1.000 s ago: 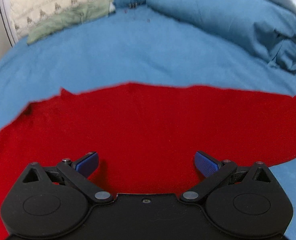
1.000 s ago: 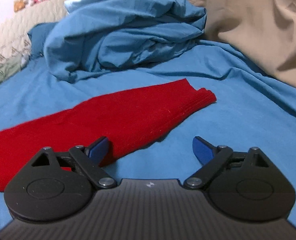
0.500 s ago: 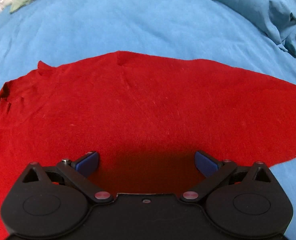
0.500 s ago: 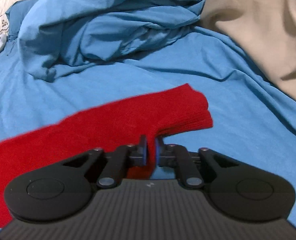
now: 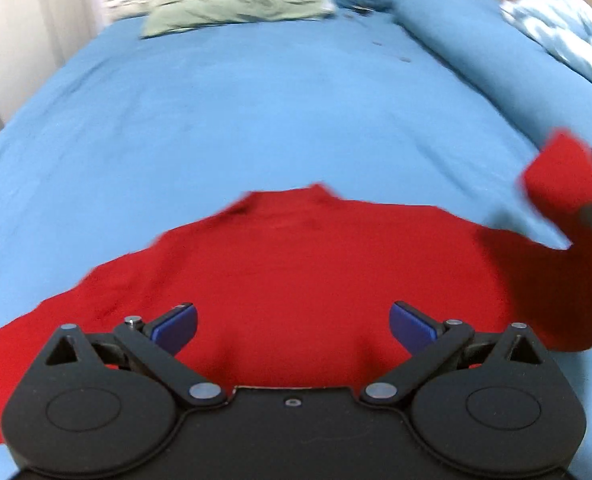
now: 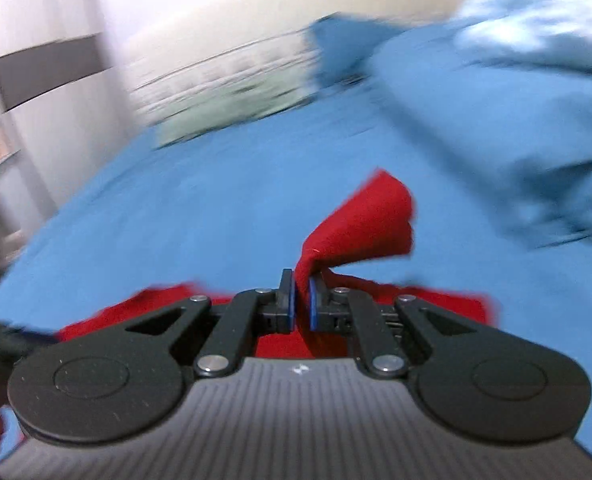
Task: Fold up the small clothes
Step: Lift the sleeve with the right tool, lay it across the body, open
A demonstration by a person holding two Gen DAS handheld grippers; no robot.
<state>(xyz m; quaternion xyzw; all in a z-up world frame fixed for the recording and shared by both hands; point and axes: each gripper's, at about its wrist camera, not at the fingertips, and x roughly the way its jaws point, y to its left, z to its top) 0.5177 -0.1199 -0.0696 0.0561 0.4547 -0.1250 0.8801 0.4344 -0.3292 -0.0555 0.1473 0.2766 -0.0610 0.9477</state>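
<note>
A red knit garment [image 5: 304,272] lies spread on the blue bed sheet [image 5: 256,120]. My left gripper [image 5: 292,326] is open just above its middle, holding nothing. My right gripper [image 6: 302,300] is shut on the garment's right end [image 6: 360,220] and holds it lifted off the bed. That raised end also shows at the right edge of the left wrist view [image 5: 564,176], with the right gripper's tip beside it.
A bunched blue duvet [image 6: 496,112] lies along the right of the bed. A green and patterned pillow [image 5: 232,4] sits at the head. A white wall and furniture [image 6: 36,80] stand to the left.
My right gripper closed on the garment's right end and has lifted it up and leftward. My left gripper stayed open over the garment and tilted up.
</note>
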